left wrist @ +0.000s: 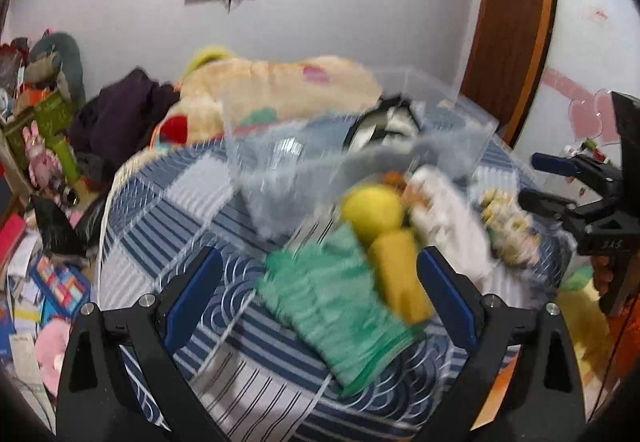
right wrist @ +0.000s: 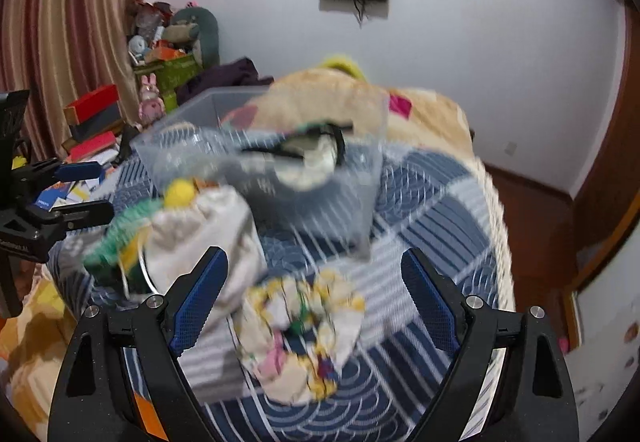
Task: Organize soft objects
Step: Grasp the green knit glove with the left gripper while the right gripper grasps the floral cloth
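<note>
Lying on bed (right wrist: 432,178) — green cloth (left wrist: 336,306), patterned cloth (right wrist: 308,334), clear bin (right wrist: 264,162); L gripper (left wrist: 320,294) & R gripper (right wrist: 314,302) jaws wide apart, holding nothing.

The bedspread (left wrist: 168,210) is navy and pale blue with white stripes and arc patterns. On it lie a green ribbed cloth (left wrist: 336,306), a yellow toy (left wrist: 384,234) and a white cloth (right wrist: 208,234). The printed cloth (right wrist: 304,330) is cream with yellow, pink and green patches. The bin (right wrist: 180,146) is clear grey plastic. The blanket (left wrist: 272,90) is beige with pink, red and teal marks. The curtain (right wrist: 60,22) has maroon and tan stripes. Gripper pads (right wrist: 200,302) are blue on black frames.
</note>
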The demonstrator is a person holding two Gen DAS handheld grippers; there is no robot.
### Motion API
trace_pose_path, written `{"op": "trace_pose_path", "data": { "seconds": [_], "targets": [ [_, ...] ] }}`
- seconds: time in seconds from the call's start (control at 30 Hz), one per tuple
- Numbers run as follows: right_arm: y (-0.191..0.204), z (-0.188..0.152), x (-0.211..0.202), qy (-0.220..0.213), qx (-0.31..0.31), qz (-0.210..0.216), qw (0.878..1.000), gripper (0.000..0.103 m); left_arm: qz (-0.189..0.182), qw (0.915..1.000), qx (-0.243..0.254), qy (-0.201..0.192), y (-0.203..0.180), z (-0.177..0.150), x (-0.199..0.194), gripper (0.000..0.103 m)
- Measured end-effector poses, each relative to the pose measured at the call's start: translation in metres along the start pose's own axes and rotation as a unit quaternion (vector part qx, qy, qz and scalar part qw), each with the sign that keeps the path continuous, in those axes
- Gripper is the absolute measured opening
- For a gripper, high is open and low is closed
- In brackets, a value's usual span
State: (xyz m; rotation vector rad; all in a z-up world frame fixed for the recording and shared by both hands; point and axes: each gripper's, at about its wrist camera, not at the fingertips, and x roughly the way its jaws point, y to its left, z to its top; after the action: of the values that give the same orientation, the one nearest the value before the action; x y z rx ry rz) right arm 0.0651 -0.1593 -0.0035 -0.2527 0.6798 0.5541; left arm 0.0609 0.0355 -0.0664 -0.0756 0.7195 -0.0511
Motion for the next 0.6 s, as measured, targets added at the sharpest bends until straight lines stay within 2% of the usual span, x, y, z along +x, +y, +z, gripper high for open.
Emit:
{"op": "trace_pose_path", "data": {
  "seconds": [0.2, 0.33, 0.4, 0.47, 0.53, 0.6],
  "targets": [
    [-0.004, -0.024, 0.015, 0.039, 0.018, 0.013, 0.999, 0.087, 0.013, 0.9992, -0.009, 0.036, 0.011, -0.024, 0.019, 0.097],
    [-0.002, -0.031, 0.021, 0.049, 0.022, 0.016, 0.998, 0.083, -0.007, 0.9989, -0.007, 0.046, 0.011, -0.034, 0.025, 0.08],
    [-0.002, -0.031, 0.024, 0.052, 0.022, 0.018, 0.998, 0.075, -0.015, 0.9989, -0.008, 0.043, 0.01, -0.037, 0.026, 0.075],
    [0.0, -0.031, 0.023, 0.05, 0.018, 0.019, 0.998, 0.062, -0.025, 0.9989, -0.009, 0.038, 0.009, -0.038, 0.025, 0.063],
    [0.002, -0.031, 0.021, 0.048, 0.014, 0.026, 0.998, 0.051, -0.036, 0.9988, -0.01, 0.033, 0.008, -0.039, 0.023, 0.056],
    [0.003, -0.032, 0.02, 0.046, 0.012, 0.032, 0.998, 0.042, -0.045, 0.9985, -0.007, 0.03, 0.007, -0.04, 0.021, 0.046]
  ]
}}
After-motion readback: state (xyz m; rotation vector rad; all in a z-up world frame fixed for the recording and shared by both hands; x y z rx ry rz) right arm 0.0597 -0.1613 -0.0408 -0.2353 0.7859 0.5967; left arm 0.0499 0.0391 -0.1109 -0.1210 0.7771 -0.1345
